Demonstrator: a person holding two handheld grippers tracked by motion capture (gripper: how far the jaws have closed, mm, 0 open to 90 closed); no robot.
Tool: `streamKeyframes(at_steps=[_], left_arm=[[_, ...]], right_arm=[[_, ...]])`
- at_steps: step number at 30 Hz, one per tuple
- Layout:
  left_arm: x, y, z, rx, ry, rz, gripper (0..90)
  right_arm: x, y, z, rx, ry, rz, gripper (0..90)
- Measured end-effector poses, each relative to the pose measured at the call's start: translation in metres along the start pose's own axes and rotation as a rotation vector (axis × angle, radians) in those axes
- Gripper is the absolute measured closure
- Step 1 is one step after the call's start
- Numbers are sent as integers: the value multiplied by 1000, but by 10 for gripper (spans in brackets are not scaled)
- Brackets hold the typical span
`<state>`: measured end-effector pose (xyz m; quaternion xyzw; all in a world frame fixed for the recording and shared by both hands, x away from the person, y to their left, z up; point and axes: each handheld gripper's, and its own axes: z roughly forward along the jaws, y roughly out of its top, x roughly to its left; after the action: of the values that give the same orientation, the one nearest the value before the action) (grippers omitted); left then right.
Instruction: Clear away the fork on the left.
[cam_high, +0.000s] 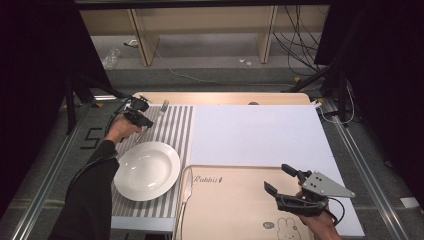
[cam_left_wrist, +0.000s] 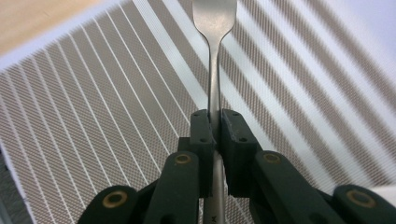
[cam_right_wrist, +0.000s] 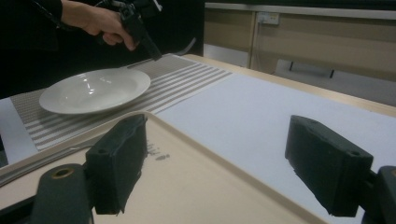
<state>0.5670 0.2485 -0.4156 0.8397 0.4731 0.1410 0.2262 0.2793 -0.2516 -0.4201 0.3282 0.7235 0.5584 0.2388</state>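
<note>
Left gripper (cam_high: 142, 121): upper left of the high view, over the far end of the striped placemat (cam_high: 176, 125). Jaws clamped on the handle of a fork (cam_left_wrist: 214, 70); in the left gripper view the metal shaft runs straight up between the two pads and the head widens at the top edge of the frame.

Fork, long axis: in line with the gripper itself, head pointing away from the hand. In the high view the fork (cam_high: 161, 111) slants from the jaws toward the upper right, its head near the far edge of the placemat. Whether the head touches the mat cannot be told; in the right gripper view it looks raised, at the top centre of the frame.

Plate (cam_high: 147, 170): white, empty, on the same placemat, lower in the high view than the fork and well apart from it. Any placing beside the plate would, by judgement, mean bringing the fork down the frame with its axis kept along the stripes.

Right gripper (cam_high: 289, 185): lower right of the high view, over the wooden tray (cam_high: 225, 210). Jaws wide apart, nothing between them; the right gripper view shows bare tray and white sheet (cam_right_wrist: 261, 112) in the gap.

Nearer hand: the left, by far; the right stands well apart across the table.

Knife (cam_high: 186, 192): lies along the tray's left edge, untouched.
</note>
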Motion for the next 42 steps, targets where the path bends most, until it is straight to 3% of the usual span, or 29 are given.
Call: streamKeyframes(at_steps=[3, 9, 13, 18, 28, 34, 42], left_arm=[[-3, 7, -14, -53, -1, -23, 835], [-10, 19, -36, -112, -81, -73, 835], [-19, 22, -48, -140, -171, -136, 835], [-38, 17, -57, -156, -291, -163, 835], [-97, -14, -65, -157, -498, -85, 835], [-127, -31, -65, -146, -579, -52, 835], [-162, -52, -59, -122, -648, -25, 835]], right_arm=[[0, 0, 0, -2, 0, 0, 216], [0, 0, 0, -1, 2, 1, 216], [0, 0, -1, -3, 1, -1, 216], [0, 0, -1, 0, 1, 1, 216], [0, 0, -1, -1, -2, -1, 216], [0, 0, -1, -2, -1, 1, 216], [0, 0, -1, -3, -5, 3, 215]])
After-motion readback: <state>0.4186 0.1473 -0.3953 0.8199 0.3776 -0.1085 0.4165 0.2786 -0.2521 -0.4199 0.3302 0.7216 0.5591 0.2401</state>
